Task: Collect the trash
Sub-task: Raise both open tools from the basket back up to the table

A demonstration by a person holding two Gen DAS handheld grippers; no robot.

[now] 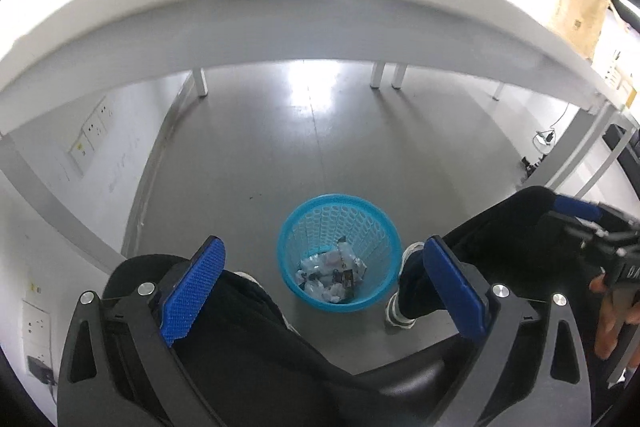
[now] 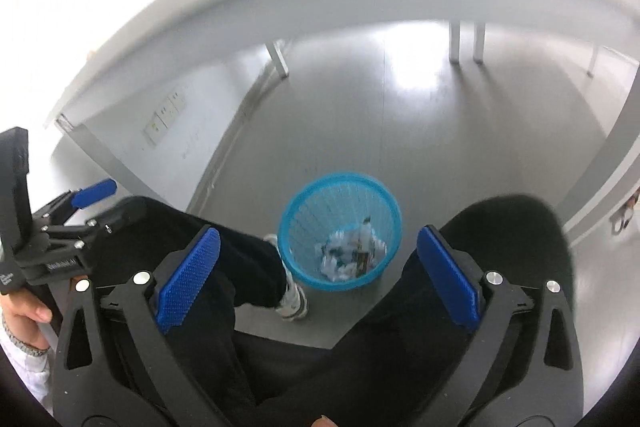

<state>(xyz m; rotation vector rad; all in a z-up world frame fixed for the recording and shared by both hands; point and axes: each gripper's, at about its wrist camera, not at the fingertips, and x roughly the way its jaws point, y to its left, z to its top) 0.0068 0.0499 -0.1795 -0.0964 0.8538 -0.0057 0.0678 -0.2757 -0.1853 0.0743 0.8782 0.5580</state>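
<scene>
A: White table [image 1: 280, 11] edge arcs across the top of both views, grey floor [image 1: 320, 147] under it. Blue mesh bin [image 1: 339, 251] stands on the floor between the person's legs, below and ahead of both tools.

B: Trash location?

A: Crumpled paper and wrappers [image 1: 331, 277] lie in the bottom of the bin. No loose trash visible on the floor. The tabletop is out of sight from here, only its edge shows.

B: Tongs?

A: Left gripper [image 1: 326, 289] wide, nothing between the pads. Right gripper [image 2: 318, 277] wide too, also empty. No earlier frame, so only the current state.

B: Which is nearer the bin?

A: About equal. The bin sits centred between the fingers in each view, and both tools point down at it. The bin is round, so no long axis to align to. My read: the drop is done, and the next target would be up on the table.

B: View differences?

A: Left view shows the right tool and hand at its right edge. Right view shows the left tool, hand [image 2: 24, 311] and a wristband at its left. A shoe [image 2: 294, 301] shows beside the bin.
</scene>
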